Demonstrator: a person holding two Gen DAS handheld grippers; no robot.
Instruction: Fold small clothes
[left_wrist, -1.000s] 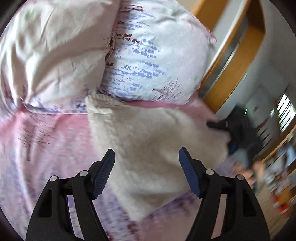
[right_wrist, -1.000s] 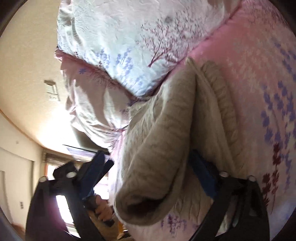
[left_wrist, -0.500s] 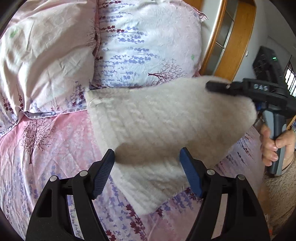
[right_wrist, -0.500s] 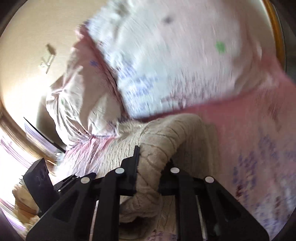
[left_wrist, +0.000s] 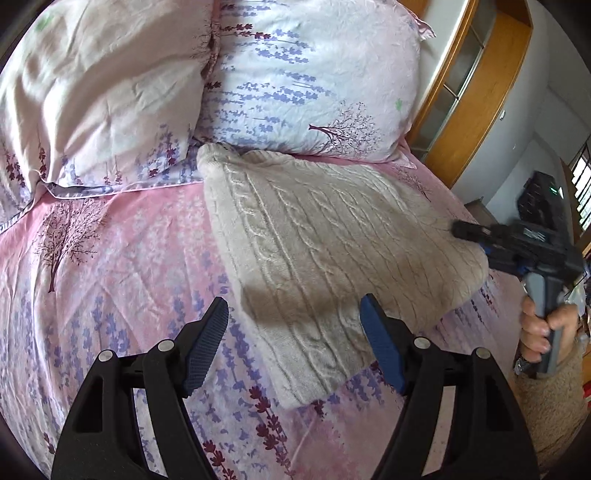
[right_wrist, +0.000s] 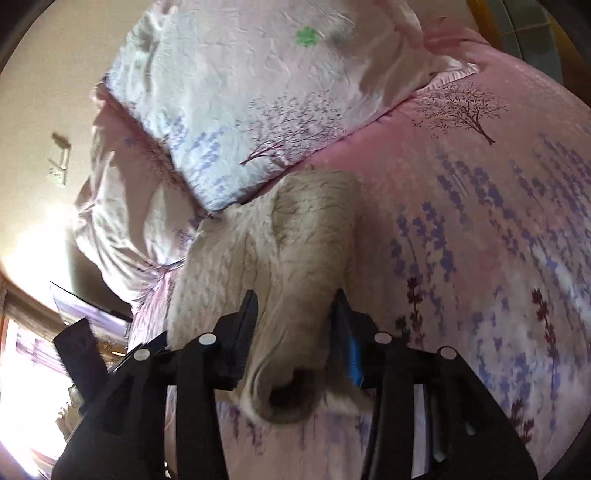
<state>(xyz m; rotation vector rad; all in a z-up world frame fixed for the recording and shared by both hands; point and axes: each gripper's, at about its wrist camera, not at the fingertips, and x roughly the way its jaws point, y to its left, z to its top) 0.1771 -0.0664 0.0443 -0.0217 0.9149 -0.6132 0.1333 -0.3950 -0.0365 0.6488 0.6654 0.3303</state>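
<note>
A cream cable-knit sweater (left_wrist: 325, 236) lies folded on the pink floral bedsheet (left_wrist: 110, 266), its far corner against the pillows. My left gripper (left_wrist: 295, 332) is open and empty, hovering just above the sweater's near edge. My right gripper (left_wrist: 476, 240) holds the sweater's right edge a little above the bed. In the right wrist view a thick fold of the sweater (right_wrist: 306, 266) fills the gap between the jaws of my right gripper (right_wrist: 295, 317), which press on it from both sides.
Two floral pillows (left_wrist: 314, 74) (left_wrist: 99, 88) lie at the head of the bed behind the sweater. A wooden cabinet (left_wrist: 476, 88) stands beyond the bed's right side. A black box with a green light (left_wrist: 543, 199) sits at the far right.
My right gripper has lowered the sweater's lifted right side toward the bed and its jaws have spread somewhat around the fold. My left gripper stays open in place.
</note>
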